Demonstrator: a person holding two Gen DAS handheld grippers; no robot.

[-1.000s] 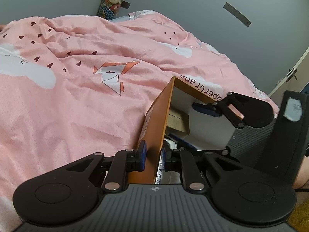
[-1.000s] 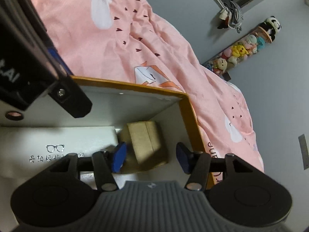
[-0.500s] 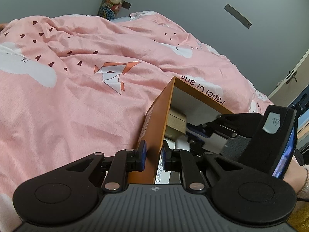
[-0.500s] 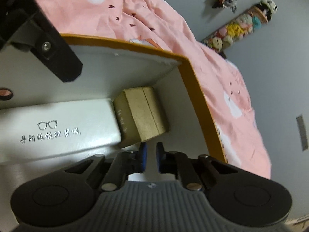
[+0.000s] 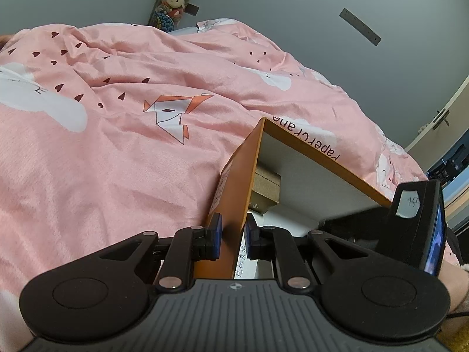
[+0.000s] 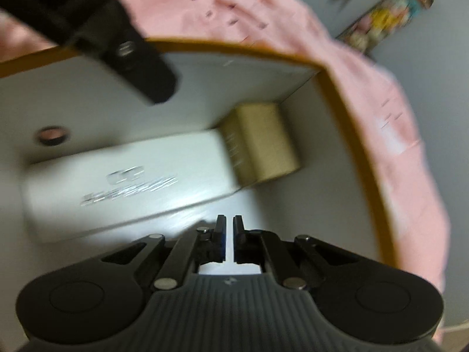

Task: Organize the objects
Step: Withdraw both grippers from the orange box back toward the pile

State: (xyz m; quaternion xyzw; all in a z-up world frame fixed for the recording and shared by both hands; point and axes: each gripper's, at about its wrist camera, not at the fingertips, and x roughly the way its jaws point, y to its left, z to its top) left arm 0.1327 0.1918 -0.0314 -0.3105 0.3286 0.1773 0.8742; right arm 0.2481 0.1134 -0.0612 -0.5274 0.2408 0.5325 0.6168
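An orange cardboard box point(image 5: 239, 176) with a white inside lies on the pink bedspread. My left gripper point(image 5: 231, 236) is shut on its near side wall. Inside the box lie a small tan box point(image 6: 261, 140), seen also in the left wrist view point(image 5: 265, 186), and a long white glasses case point(image 6: 129, 182) beside it. My right gripper point(image 6: 229, 228) is shut and empty, above the box interior near the white case. Its body shows in the left wrist view point(image 5: 410, 226) at the right. The right wrist view is blurred by motion.
The pink bedspread point(image 5: 117, 135) with hearts and clouds covers the bed around the box. Grey walls stand behind it. A column of plush toys point(image 5: 173, 0) hangs in the far corner. A door point(image 5: 439, 117) is at the far right.
My right gripper shut from wide open and pulled back out of the box. The tan box now lies free in the box corner. My left gripper kept its hold on the wall.
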